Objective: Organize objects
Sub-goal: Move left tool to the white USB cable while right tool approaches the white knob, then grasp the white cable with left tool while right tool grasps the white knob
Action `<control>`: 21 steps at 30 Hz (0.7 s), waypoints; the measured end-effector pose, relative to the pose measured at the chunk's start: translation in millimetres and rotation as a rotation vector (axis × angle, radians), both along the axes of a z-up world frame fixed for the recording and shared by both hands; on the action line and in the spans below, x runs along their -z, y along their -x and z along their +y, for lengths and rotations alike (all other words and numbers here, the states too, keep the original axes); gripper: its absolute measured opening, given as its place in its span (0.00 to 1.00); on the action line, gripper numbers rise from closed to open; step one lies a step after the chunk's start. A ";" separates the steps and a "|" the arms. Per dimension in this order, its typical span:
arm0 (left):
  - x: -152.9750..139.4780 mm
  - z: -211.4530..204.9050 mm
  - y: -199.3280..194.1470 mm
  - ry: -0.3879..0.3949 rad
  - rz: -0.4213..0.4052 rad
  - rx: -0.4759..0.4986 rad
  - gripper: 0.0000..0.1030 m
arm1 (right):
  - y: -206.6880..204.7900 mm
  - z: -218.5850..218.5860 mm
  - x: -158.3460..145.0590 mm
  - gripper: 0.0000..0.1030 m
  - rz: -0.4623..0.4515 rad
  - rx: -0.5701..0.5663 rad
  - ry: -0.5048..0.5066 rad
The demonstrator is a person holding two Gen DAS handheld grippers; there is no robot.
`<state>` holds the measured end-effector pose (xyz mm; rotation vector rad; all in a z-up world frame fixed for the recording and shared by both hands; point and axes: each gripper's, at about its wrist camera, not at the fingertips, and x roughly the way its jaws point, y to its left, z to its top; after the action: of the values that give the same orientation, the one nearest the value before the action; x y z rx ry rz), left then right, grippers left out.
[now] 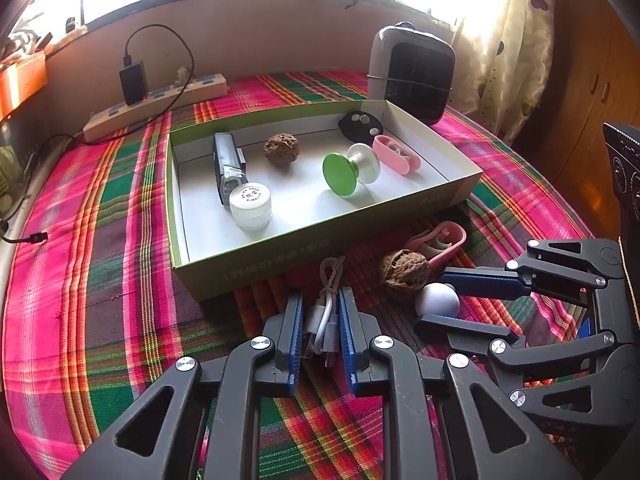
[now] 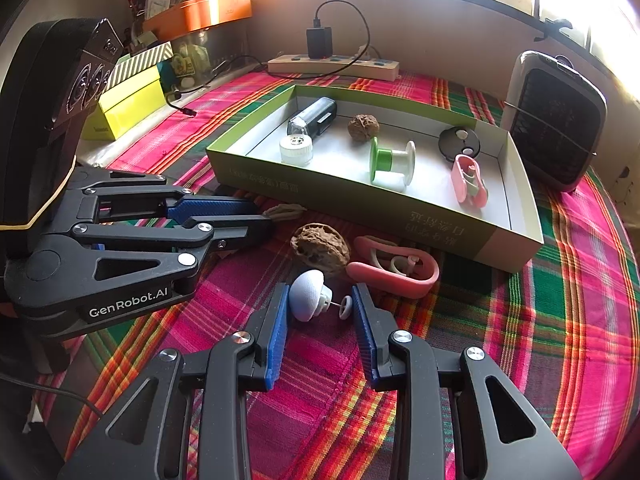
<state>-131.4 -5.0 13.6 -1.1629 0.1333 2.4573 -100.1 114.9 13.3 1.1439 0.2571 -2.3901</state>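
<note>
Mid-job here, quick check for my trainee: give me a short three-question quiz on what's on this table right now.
1. How many things lie inside the green box?
2. True or false: the green spool lies inside the box.
3. What sits between the left gripper's jaws? A. a spoon B. a bundled white cable C. a sock
Key: 1. six; 2. true; 3. B.

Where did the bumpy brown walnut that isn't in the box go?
The bumpy brown walnut lies on the plaid cloth just before the green box, between the pink clip and the small white ball.
</note>
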 end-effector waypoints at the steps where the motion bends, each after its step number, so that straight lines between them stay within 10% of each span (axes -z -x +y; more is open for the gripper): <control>1: 0.0 -0.6 -0.5 -0.001 0.000 0.000 0.15 | 0.0 -0.1 -0.1 0.32 0.000 0.000 0.000; 21: -13.7 -15.5 -12.8 -0.038 0.024 -0.030 0.15 | -3.6 4.9 -13.3 0.32 0.035 0.003 0.019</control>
<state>-118.6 -20.4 27.3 -1.1274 0.0762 2.4896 -96.5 119.7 26.6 1.0960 0.2445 -2.4112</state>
